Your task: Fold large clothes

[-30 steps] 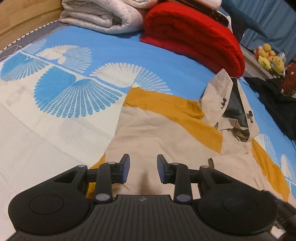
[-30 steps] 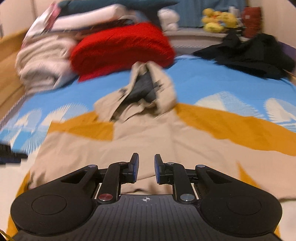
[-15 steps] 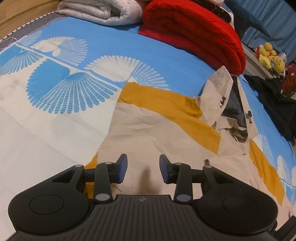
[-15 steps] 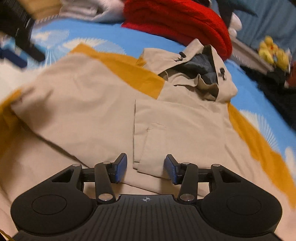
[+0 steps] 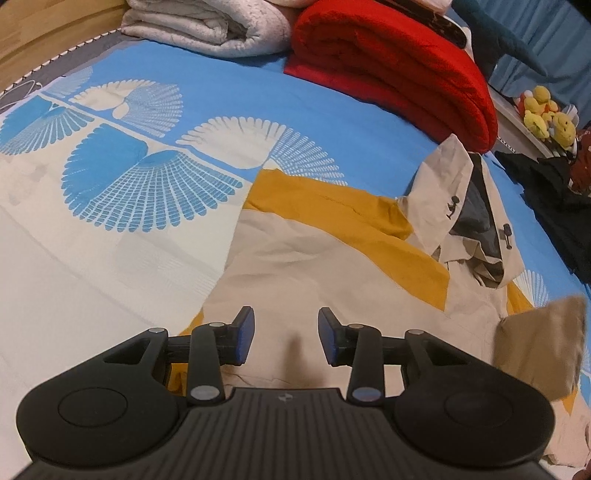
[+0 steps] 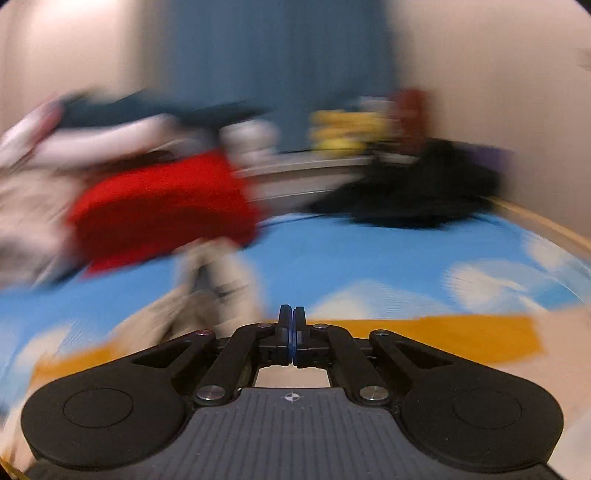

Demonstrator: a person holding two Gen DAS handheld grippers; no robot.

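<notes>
A beige jacket with orange panels (image 5: 332, 258) lies spread on the bed, its hood (image 5: 461, 192) pointing at the far side. My left gripper (image 5: 286, 334) hovers open over the jacket's near left part, with nothing between its pads. My right gripper (image 6: 291, 314) is shut, its pads pressed together. Its view is smeared by motion, with beige cloth showing just under the fingers (image 6: 291, 376). In the left wrist view a blurred beige flap (image 5: 543, 347) of the jacket stands lifted at the right edge. The jacket's orange band (image 6: 461, 332) lies below the right gripper.
The bed has a blue and white patterned sheet (image 5: 110, 258). At the head lie a folded red blanket (image 5: 391, 62) and a white quilt (image 5: 207, 22). Black clothes (image 5: 554, 199) are heaped at the far right, with yellow plush toys (image 5: 546, 114) on a ledge behind.
The right gripper closed from open over the jacket's folded edge, rose and swung up toward the room. A beige flap appeared raised at the right of the left view. The left gripper stayed put.
</notes>
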